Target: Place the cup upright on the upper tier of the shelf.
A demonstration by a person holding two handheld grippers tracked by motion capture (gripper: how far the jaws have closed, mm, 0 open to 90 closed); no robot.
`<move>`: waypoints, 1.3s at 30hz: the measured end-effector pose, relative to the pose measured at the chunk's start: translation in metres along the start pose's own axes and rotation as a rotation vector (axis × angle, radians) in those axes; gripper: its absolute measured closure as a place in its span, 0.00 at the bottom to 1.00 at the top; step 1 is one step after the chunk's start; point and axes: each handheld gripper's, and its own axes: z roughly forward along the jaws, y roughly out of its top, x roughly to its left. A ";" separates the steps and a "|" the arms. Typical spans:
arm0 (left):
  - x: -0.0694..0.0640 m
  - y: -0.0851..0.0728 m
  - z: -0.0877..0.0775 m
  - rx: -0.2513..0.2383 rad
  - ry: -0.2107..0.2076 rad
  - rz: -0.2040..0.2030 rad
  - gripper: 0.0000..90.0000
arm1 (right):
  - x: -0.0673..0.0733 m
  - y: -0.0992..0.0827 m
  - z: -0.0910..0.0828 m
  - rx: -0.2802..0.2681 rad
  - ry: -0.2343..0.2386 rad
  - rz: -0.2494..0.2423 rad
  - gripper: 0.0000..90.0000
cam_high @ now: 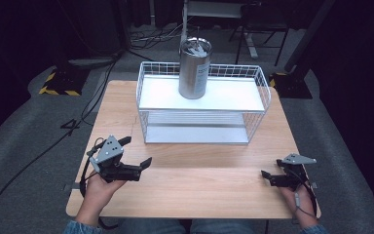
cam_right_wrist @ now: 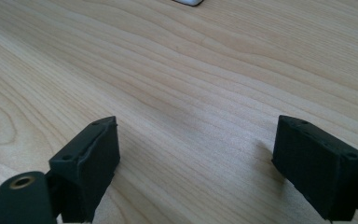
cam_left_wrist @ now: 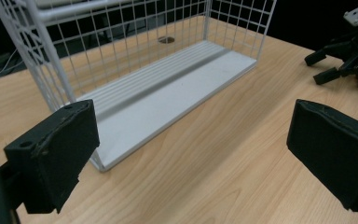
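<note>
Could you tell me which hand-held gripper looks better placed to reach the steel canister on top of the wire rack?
Probably the left hand-held gripper: open, nearer the wire rack, angled towards the steel canister. The right hand-held gripper sits farther off.

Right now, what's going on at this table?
A person sits at a wooden table with a two-jaw gripper in each hand. The left gripper and the right gripper both sit low near the front edge, jaws open and empty. Farther back stands a white wire rack, and a metal canister sits upright on its top shelf, untouched. Nothing is being held yet.
</note>
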 end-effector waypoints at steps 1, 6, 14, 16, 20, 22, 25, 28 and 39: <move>0.000 -0.003 0.000 0.006 0.005 -0.003 0.03 | 0.000 0.000 0.000 0.000 0.000 0.000 0.16; 0.004 -0.022 0.001 0.052 0.027 -0.046 0.06 | 0.000 0.000 0.000 0.000 0.000 0.000 0.16; 0.009 -0.051 0.006 0.099 0.052 -0.099 0.06 | 0.000 0.000 0.000 0.000 0.000 0.000 0.16; 0.011 -0.060 0.008 0.111 0.064 -0.109 0.07 | 0.000 0.000 0.000 0.000 0.000 0.000 0.16; 0.015 -0.075 0.010 0.128 0.078 -0.136 0.07 | 0.000 0.000 0.000 0.000 0.000 0.000 0.16; 0.017 -0.083 0.009 0.144 0.089 -0.152 0.07 | 0.000 0.000 0.000 0.000 0.000 0.000 0.16; 0.018 -0.089 0.008 0.160 0.100 -0.165 0.08 | 0.000 0.000 0.000 0.000 0.000 0.000 0.16; 0.019 -0.093 0.008 0.194 0.113 -0.158 0.08 | 0.000 0.000 0.000 0.000 0.000 -0.001 0.16; 0.022 -0.101 0.013 0.299 0.166 -0.141 0.16 | 0.000 0.000 0.000 0.000 0.000 -0.001 0.17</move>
